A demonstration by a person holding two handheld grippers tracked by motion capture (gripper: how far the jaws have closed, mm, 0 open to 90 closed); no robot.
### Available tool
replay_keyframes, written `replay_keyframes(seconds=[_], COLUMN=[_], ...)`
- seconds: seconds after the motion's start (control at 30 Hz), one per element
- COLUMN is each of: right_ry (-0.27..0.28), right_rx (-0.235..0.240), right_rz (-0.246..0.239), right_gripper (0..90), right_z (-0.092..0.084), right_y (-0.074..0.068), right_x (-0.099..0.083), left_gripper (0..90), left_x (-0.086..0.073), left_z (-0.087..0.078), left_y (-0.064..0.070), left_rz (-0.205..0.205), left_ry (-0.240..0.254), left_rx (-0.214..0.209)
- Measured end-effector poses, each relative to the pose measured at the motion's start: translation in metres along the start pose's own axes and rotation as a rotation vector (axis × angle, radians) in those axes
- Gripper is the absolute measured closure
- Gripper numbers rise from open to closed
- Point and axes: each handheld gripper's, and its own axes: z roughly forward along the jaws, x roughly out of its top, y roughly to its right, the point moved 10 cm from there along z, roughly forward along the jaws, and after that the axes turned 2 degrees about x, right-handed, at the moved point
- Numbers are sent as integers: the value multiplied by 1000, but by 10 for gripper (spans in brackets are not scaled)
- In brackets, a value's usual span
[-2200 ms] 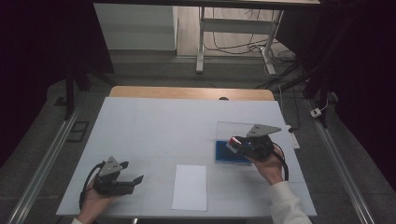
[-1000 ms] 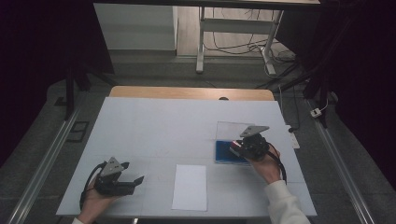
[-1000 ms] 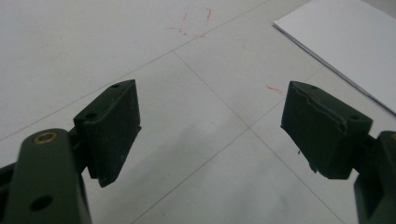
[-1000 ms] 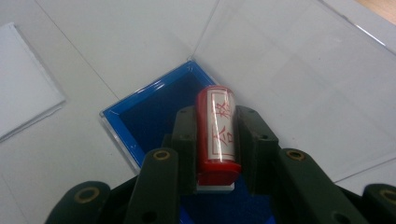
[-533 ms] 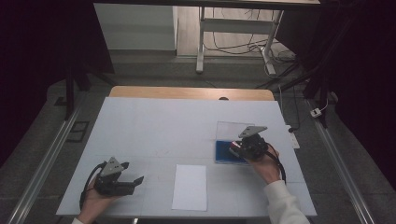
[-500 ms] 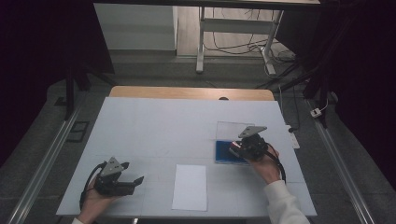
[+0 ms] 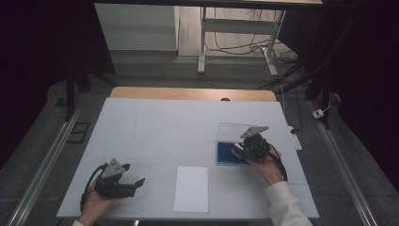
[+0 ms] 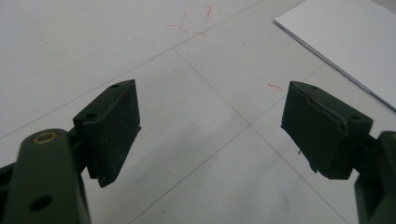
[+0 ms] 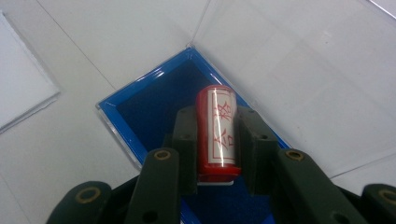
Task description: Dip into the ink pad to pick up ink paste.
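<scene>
- The red stamp (image 9: pixel 218 133), a short cylinder with red characters on a white label, sits pinched between the jaws of the right gripper (image 9: pixel 218 140), its far end pointing down toward the blue ink pad (image 9: pixel 154 100).
- It looks light, rigid and smooth-sided, so it could roll or slide in a loose pinch; the pads bear on the middle of its barrel, which seems the soundest hold, leaving the stamping face free.
- The ink pad lies in a clear case (image 7: pixel 234 136) whose open lid lies flat on the table behind it.
- The white sheet of paper (image 7: pixel 191 188) lies on the table near the pad, to its left and closer to the person.
- The left gripper (image 7: pixel 123 181) rests farther left of the pad, beyond the paper, its jaws spread wide with nothing between them.
</scene>
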Motion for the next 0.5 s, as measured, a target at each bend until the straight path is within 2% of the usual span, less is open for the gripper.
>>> replay_keyframes(seconds=[0.2, 0.37, 0.5], right_ry=[-19, -13, -15], right_rx=[-10, -11, -23], right_rz=[-10, -4, -19], right_gripper=[711, 712, 713], right_z=[2, 3, 4], right_y=[-1, -1, -2], right_x=[-2, -3, -3], left_gripper=[196, 195, 194], left_x=[0, -1, -1], left_z=[0, -1, -1], left_y=[0, 1, 0], left_rz=[-2, -4, -10], left_ry=[-2, -5, -4], left_rx=[-1, -1, -1])
